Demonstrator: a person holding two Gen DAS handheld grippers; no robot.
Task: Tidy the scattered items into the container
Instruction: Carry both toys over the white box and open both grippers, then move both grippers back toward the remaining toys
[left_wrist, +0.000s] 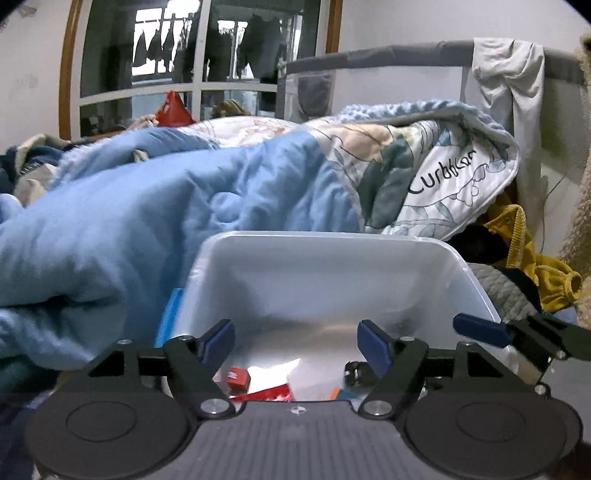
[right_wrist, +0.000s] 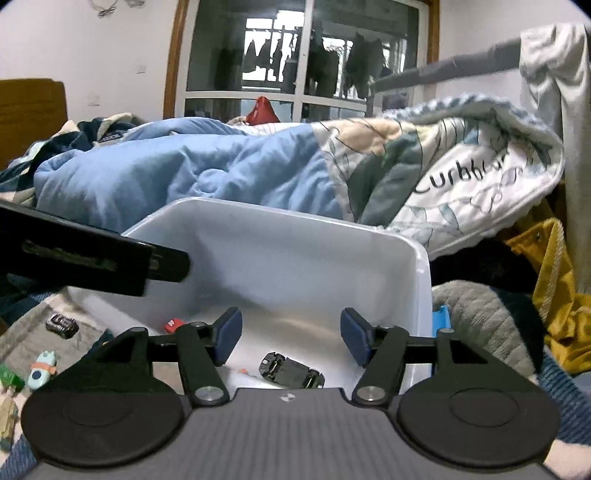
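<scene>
A white plastic container (left_wrist: 317, 258) (right_wrist: 295, 240) stands on the bed right in front of both grippers. My left gripper (left_wrist: 297, 345) is open and empty above its near edge. Below it lie a small red box (left_wrist: 238, 378), white paper (left_wrist: 291, 373) and a dark toy (left_wrist: 354, 369). My right gripper (right_wrist: 291, 338) is open and empty over the container. A black toy car (right_wrist: 291, 371) lies upturned on the container floor, with a small red item (right_wrist: 173, 325) further left. The right gripper's fingers (left_wrist: 480, 326) show in the left wrist view.
A blue quilt (left_wrist: 147, 206) (right_wrist: 184, 173) is heaped behind the container. On the grey cover to the left lie a black toy car (right_wrist: 62, 325), a pale rocket toy (right_wrist: 40, 371) and a green toy (right_wrist: 11, 378). A yellow garment (right_wrist: 554, 280) lies at the right.
</scene>
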